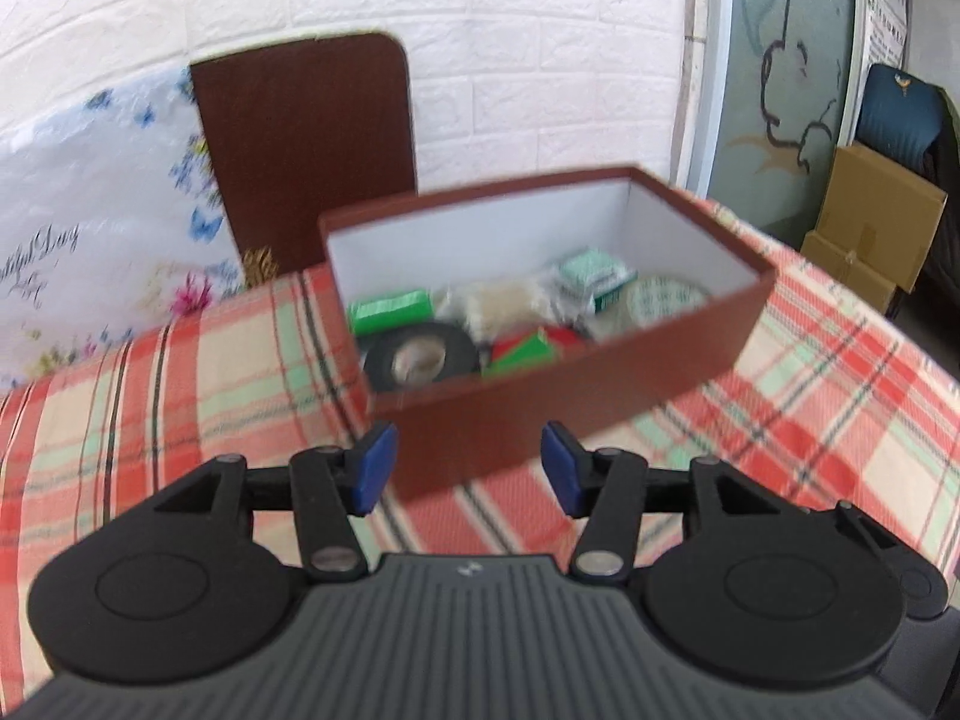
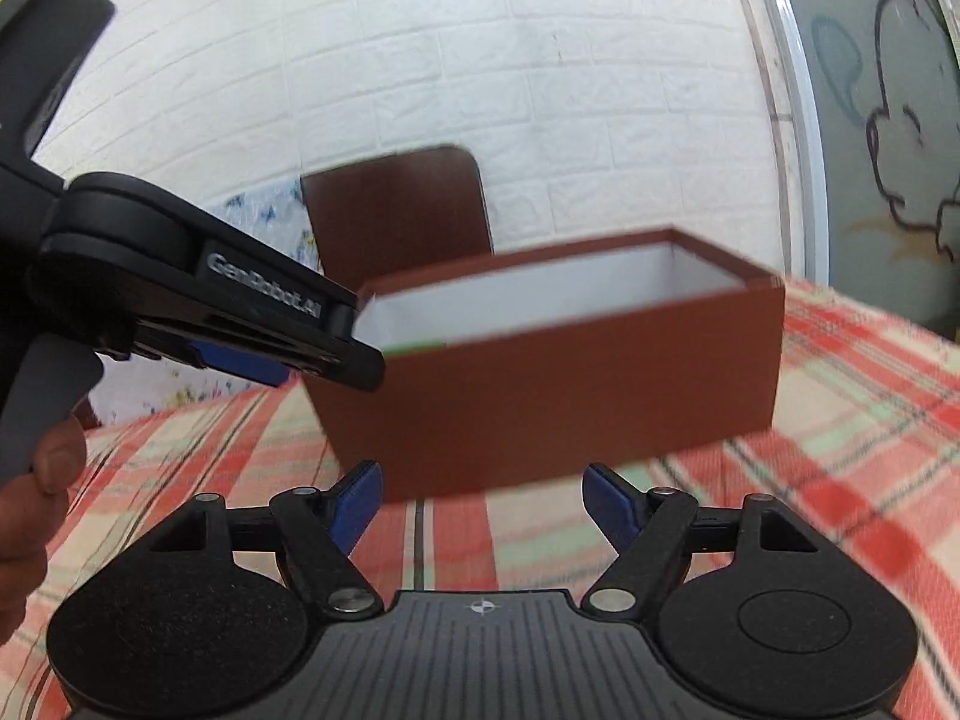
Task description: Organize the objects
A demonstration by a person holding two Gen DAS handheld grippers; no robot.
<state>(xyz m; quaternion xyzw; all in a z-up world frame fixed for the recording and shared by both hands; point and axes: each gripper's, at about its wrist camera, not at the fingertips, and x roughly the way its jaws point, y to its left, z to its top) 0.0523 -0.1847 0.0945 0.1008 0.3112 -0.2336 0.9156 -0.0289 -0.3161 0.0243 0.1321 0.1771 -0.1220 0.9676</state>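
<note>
A brown box [image 1: 540,408] with a white inside stands on the plaid tablecloth [image 1: 180,396]. In it lie a black tape roll [image 1: 420,357], a green packet [image 1: 390,309], a red and green item [image 1: 528,351], a beige bundle [image 1: 498,306], a green-white carton [image 1: 591,276] and a round white lid [image 1: 663,297]. My left gripper [image 1: 468,468] is open and empty just before the box's near wall. My right gripper [image 2: 480,504] is open and empty, low in front of the box [image 2: 552,396]. The left gripper [image 2: 354,354] shows from the side at the box's left corner.
The brown box lid [image 1: 306,162] leans upright against the white brick wall behind the table. A flowered plastic bag [image 1: 96,228] sits at the back left. Cardboard boxes [image 1: 870,228] and a dark chair stand off the table to the right.
</note>
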